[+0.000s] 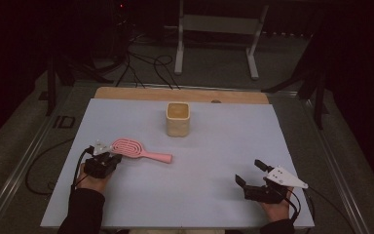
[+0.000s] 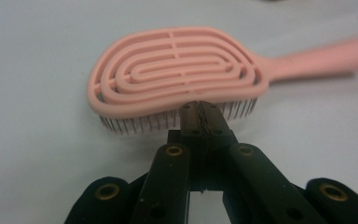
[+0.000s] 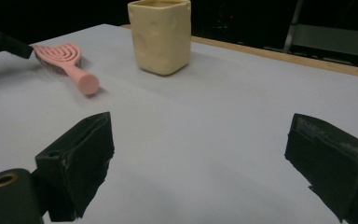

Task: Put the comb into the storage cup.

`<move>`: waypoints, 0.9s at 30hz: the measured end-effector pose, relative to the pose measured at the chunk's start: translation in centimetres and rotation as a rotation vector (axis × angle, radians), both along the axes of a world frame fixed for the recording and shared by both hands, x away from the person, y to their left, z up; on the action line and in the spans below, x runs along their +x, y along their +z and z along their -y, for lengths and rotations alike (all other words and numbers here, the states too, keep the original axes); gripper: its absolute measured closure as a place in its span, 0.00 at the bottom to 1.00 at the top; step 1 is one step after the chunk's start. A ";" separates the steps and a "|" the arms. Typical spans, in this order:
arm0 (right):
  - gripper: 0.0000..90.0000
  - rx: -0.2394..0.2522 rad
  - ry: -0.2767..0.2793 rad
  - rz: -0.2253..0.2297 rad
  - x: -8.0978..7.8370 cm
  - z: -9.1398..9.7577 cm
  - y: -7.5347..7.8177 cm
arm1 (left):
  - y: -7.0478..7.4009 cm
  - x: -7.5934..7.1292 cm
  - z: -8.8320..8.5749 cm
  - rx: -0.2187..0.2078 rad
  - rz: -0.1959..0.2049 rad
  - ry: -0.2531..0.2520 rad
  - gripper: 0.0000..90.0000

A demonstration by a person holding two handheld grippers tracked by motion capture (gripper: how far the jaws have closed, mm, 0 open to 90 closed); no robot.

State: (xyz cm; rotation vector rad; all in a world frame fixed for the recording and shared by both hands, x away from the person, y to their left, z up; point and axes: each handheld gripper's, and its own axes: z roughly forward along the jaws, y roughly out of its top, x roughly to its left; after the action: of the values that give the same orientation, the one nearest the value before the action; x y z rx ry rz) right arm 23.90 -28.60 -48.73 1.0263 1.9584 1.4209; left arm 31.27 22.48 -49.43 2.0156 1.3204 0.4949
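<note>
The pink hairbrush [image 1: 135, 148] lies flat on the counter [image 1: 209, 165] in the left middle of the high view, bristles down. The left claw [image 2: 200, 109] is closed with nothing between its jaws, its tips at the brush head's edge. The right claw [image 1: 249, 174] rests wide open at lower right. To grasp well, the left claw should probably open first and take the head by its sides.

A dim lab is suggested by the white-covered table [image 1: 185, 195], floor cables [image 1: 141, 68] and metal stand [image 1: 219, 29].
</note>
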 end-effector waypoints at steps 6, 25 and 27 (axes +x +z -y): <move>0.09 0.000 -0.002 -0.005 0.0 0.0 0.0 | 0.4 2.2 0.3 0.012 -0.025 0.039 1.00; 0.09 -0.005 0.000 -0.008 0.1 0.1 0.0 | 1.1 7.5 4.0 0.117 -0.087 0.008 1.00; 0.09 -0.004 0.000 -0.010 0.1 0.1 0.0 | 1.1 7.7 4.4 0.133 -0.088 -0.010 1.00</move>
State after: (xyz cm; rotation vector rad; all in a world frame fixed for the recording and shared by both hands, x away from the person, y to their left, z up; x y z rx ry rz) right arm 23.95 -28.68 -48.74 1.0333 1.9678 1.4138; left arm 38.97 18.08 -48.36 2.1737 1.3608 0.5057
